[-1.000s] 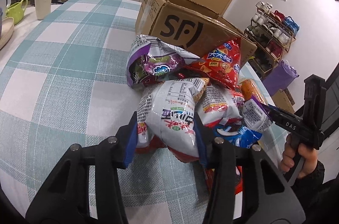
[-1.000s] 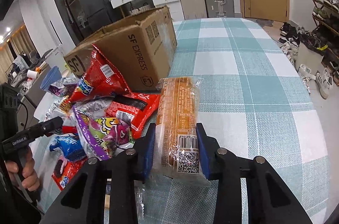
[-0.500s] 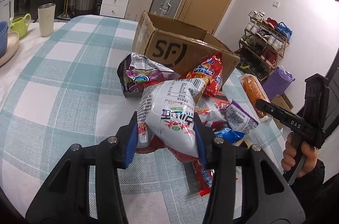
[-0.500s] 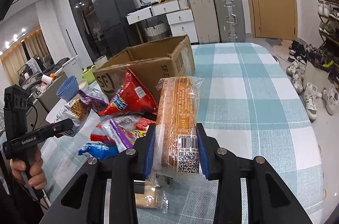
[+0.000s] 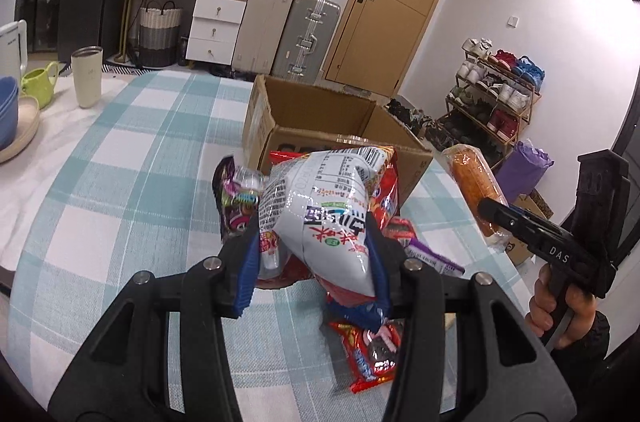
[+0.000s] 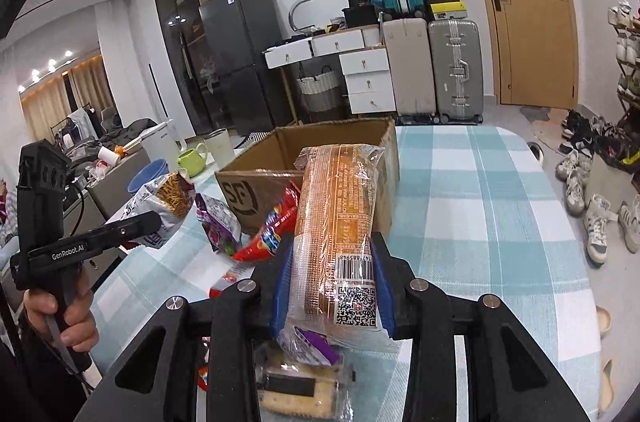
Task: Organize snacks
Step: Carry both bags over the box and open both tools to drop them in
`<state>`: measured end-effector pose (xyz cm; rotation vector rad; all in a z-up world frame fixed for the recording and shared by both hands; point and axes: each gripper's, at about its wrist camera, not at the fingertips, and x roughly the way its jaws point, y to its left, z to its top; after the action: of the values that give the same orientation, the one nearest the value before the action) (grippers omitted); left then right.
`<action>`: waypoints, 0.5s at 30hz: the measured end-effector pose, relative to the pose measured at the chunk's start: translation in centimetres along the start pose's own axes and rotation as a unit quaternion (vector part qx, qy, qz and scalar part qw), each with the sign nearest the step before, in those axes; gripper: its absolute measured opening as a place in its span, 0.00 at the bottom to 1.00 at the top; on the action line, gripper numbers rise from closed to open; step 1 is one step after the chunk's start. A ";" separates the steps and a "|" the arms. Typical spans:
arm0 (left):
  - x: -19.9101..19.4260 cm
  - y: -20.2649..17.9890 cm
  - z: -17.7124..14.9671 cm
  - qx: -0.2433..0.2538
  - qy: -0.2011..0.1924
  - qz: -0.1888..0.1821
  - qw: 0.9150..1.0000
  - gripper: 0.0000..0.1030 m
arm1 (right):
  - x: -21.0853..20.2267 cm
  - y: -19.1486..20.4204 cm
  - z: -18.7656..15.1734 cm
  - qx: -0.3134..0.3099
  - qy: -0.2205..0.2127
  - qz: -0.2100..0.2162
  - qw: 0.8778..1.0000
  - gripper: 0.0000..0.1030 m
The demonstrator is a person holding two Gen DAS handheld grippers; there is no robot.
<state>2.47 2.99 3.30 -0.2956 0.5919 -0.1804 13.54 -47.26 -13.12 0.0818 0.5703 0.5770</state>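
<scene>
The left gripper [image 5: 316, 262] is clamped on a puffy white foil snack bag with red and black print [image 5: 320, 218], lifted clear of the teal-and-white checked tablecloth [image 5: 120, 174]. The right gripper [image 6: 332, 292] pinches a long clear-wrapped pack of brown biscuits [image 6: 338, 218] by its barcode end, so the pack's long axis runs straight away from the jaws toward the far side

The open brown cardboard box [image 5: 320, 114] sits just beyond both held packs, its opening upward; the left-held bag seems the nearer to its near wall. As far as its inside shows, the box looks empty, though the bottom is hidden. Both packs must likely travel forward and over the near rim

Loose snacks remain heaped on the cloth against the box: a purple bag [image 5: 236, 202], a red bag [image 6: 276, 226] and red wrappers [image 5: 368, 354] close under the left gripper
</scene>
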 end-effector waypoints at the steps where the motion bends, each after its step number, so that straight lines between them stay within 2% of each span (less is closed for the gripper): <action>1: -0.1 -0.3 0.4 0.004 -0.003 0.001 1.000 0.42 | 0.1 0.1 0.3 -0.001 -0.002 0.000 1.000 0.34; 15: 1.1 -3.7 6.2 0.037 -0.026 0.029 0.999 0.42 | 3.0 0.7 4.6 -0.004 -0.004 0.014 1.000 0.34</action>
<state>6.61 0.64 8.77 -0.2099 0.5410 -0.1384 17.67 -44.69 -10.56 0.0857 0.5595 0.6061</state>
